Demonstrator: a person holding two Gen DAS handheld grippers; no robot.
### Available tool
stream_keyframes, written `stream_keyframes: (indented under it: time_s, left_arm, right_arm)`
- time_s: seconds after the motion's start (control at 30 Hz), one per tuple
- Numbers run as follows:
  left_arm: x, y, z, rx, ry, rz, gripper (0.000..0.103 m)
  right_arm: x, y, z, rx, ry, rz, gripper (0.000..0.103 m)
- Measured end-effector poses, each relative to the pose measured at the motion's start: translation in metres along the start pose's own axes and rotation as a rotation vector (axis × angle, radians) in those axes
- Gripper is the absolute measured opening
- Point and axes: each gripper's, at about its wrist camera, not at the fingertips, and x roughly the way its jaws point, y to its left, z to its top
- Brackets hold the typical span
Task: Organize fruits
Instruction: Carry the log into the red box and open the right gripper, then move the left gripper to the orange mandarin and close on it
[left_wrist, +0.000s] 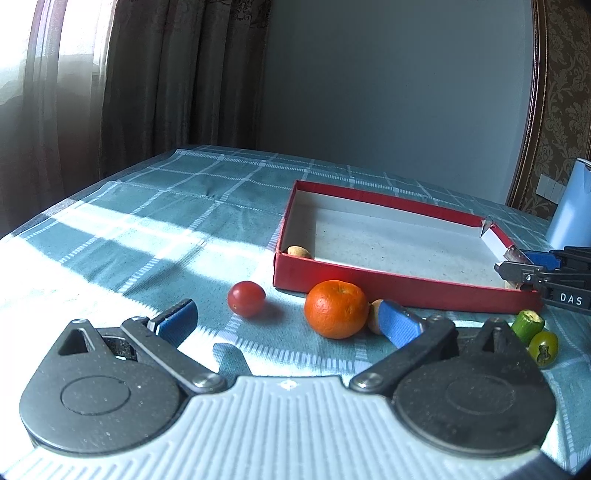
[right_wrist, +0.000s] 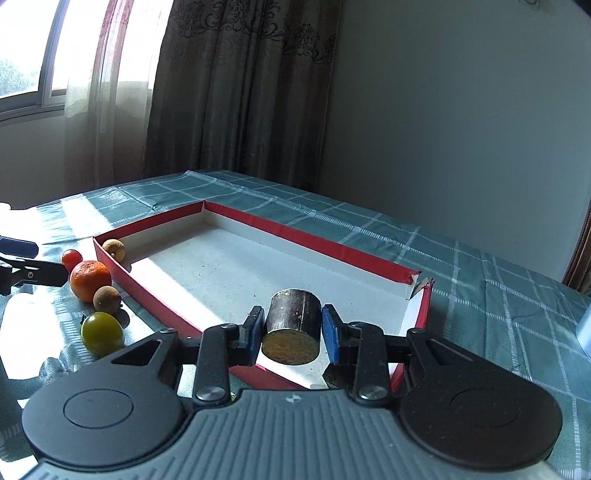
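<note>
Right wrist view shows the right gripper with its blue pads pressed on a short dark cylinder piece, pale at its cut end, held above the near part of the red box. One small brown fruit already lies inside the box, in its corner toward the window. Outside the box, along its side toward the left gripper, wait a red tomato, an orange, a second brown fruit, a green-yellow tomato and a small green cut piece. The left gripper hovers just beside this row, on the side away from the box, its fingers wide apart and holding nothing. I judge the task is only started: one fruit is stored, one piece is arriving, and five things are left on the tablecloth.
</note>
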Motion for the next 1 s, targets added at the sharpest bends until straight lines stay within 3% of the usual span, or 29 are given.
stream_keyframes:
  time_s: [0.2, 0.5, 0.73, 0.8, 0.87, 0.93, 1.0]
  left_arm:
    - [0.004, -0.005, -0.001, 0.024, 0.021, 0.059, 0.103]
    - [0.002, 0.000, -0.002, -0.001, 0.021, 0.093, 0.103]
    - [-0.002, 0.005, -0.001, -0.022, 0.014, 0.078, 0.103]
    - [-0.006, 0.006, -0.002, -0.028, -0.005, 0.051, 0.103]
    - [-0.008, 0.006, -0.002, -0.024, -0.012, 0.033, 0.103]
    - [-0.010, 0.005, -0.002, -0.015, -0.021, 0.005, 0.103]
    - [-0.015, 0.003, -0.004, -0.005, -0.048, -0.004, 0.103]
  right_arm:
    - [0.011, 0.002, -0.003, 0.010, 0.030, 0.006, 0.032]
    - [0.014, -0.009, -0.008, 0.029, 0.067, -0.094, 0.032]
    - [0.010, -0.012, -0.008, 0.060, 0.064, -0.069, 0.033]
    - [0.001, -0.012, -0.008, 0.088, 0.045, -0.059, 0.040]
    - [-0.015, -0.012, -0.009, 0.116, 0.011, -0.042, 0.058]
    - [-0.033, -0.009, -0.012, 0.126, -0.041, -0.077, 0.071]
    - [-0.048, -0.008, -0.014, 0.128, -0.072, -0.106, 0.073]
